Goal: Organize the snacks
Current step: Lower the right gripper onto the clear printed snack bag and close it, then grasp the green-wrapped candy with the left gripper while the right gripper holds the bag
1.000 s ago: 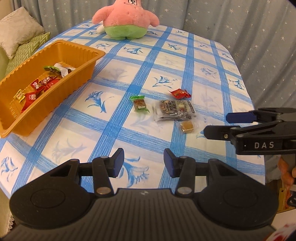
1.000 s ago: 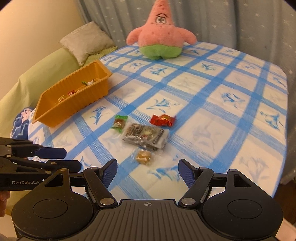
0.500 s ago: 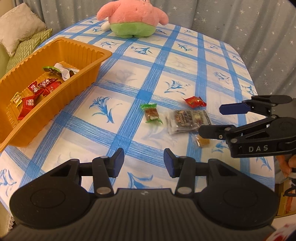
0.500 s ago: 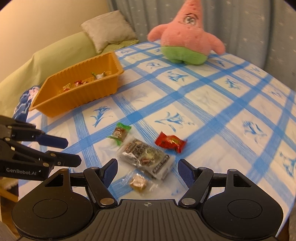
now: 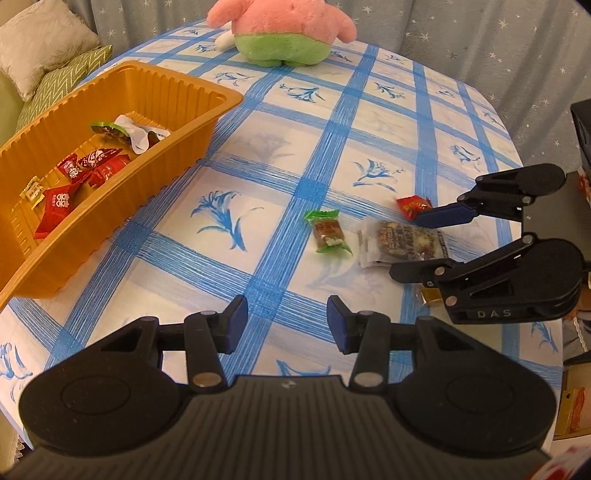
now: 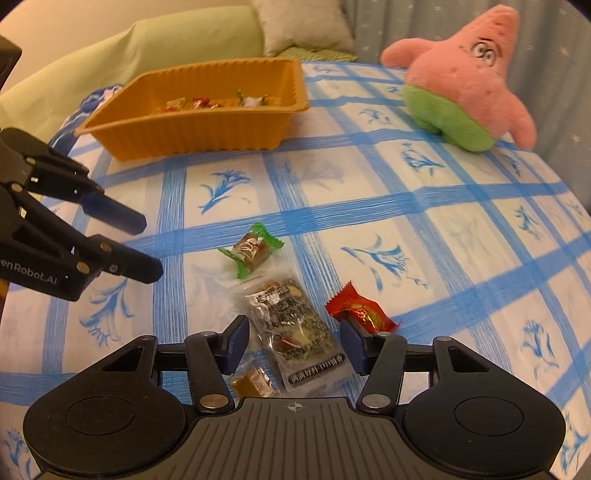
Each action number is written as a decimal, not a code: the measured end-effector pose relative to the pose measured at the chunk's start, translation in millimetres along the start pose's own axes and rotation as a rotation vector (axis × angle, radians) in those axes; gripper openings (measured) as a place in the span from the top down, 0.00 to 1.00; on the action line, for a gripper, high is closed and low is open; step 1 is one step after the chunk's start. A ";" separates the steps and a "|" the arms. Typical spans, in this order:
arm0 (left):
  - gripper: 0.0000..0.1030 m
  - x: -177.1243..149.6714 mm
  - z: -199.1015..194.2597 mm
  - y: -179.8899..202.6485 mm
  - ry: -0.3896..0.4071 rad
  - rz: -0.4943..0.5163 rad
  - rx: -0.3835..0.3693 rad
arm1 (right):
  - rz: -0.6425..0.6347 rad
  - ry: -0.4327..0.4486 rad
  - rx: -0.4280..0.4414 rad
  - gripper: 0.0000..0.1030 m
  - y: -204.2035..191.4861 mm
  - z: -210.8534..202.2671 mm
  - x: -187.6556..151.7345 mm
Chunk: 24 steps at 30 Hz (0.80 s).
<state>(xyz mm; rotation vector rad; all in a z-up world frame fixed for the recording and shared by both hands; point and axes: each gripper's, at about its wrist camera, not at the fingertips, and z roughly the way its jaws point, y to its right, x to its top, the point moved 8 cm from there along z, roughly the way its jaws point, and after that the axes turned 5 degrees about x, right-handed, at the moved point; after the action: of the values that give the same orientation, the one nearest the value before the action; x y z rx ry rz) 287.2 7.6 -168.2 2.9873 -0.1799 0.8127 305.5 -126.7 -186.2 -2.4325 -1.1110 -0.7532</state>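
Loose snacks lie on the blue-checked tablecloth: a green-wrapped candy (image 5: pixel 327 236) (image 6: pixel 252 249), a clear packet of dark snack (image 5: pixel 402 242) (image 6: pixel 293 325), a red candy (image 5: pixel 412 205) (image 6: pixel 364 312) and a small brown candy (image 6: pixel 255 382). My right gripper (image 6: pixel 293 341) is open, its fingers straddling the clear packet just above it; it also shows in the left wrist view (image 5: pixel 410 245). My left gripper (image 5: pixel 287 325) is open and empty over the cloth, short of the green candy. The orange tray (image 5: pixel 177 92) (image 6: pixel 192 125) holds several candies.
A pink and green star plush (image 5: pixel 280 33) (image 6: pixel 461 85) sits at the far side of the table. A green sofa with cushions (image 6: pixel 155 37) lies beyond the tray. The table edge runs close on the right (image 5: pixel 535 258).
My right gripper has moved forward and down over the clear packet, which now sits between its fingers. My left gripper has moved closer toward the snacks.
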 end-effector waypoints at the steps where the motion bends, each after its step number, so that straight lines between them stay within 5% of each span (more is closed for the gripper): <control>1: 0.58 0.3 0.6 -1.3 0.000 -0.003 0.001 | -0.004 -0.006 0.004 0.50 0.3 2.4 0.6; 11: 0.58 7.3 6.1 -8.0 0.003 -0.014 0.013 | 0.042 0.008 0.018 0.62 2.2 8.2 7.9; 24: 0.58 17.2 8.2 0.2 0.029 0.011 0.003 | 0.180 0.075 0.010 0.63 10.7 -7.2 10.3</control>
<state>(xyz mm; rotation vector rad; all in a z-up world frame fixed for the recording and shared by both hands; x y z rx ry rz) 306.0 5.1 -166.5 2.9778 -0.1951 0.8571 317.2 -131.2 -175.5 -2.4341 -0.8518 -0.7713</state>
